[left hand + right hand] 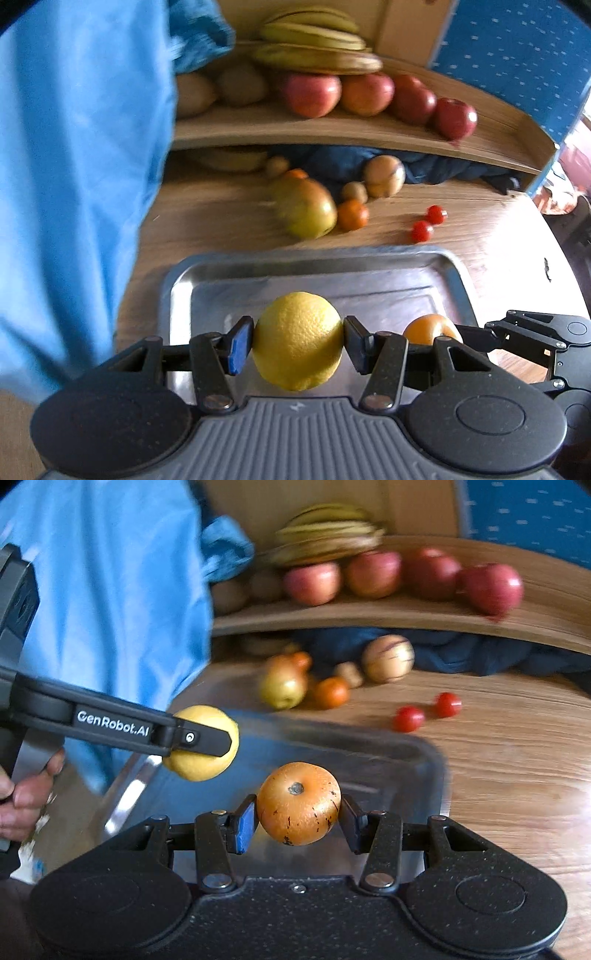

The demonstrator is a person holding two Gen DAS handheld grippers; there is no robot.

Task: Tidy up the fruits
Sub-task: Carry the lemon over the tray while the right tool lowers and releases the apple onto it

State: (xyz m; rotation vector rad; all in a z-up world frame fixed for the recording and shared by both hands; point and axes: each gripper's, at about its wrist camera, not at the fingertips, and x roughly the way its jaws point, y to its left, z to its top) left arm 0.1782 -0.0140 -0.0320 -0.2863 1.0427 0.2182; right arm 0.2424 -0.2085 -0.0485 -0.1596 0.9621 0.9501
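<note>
My left gripper (298,341) is shut on a yellow lemon (297,340), held over a metal tray (173,291). The same lemon (201,743) shows at the left of the right wrist view, clamped by the left gripper's black finger. My right gripper (298,808) is shut on an orange, dark-speckled fruit (298,803) above the tray (436,768). That orange fruit (430,328) peeks out at the right of the left wrist view. Loose fruit lies on the wooden table beyond the tray: a green-yellow apple (304,208), a small orange (352,215), two red cherry tomatoes (422,231).
A wooden shelf (332,129) at the back carries red apples (312,94), kiwis and bananas (317,40). A blue cloth bag (81,166) hangs at the left. Dark blue cloth (351,162) and a striped round fruit (384,175) lie under the shelf. A hand (26,794) grips the left gripper's handle.
</note>
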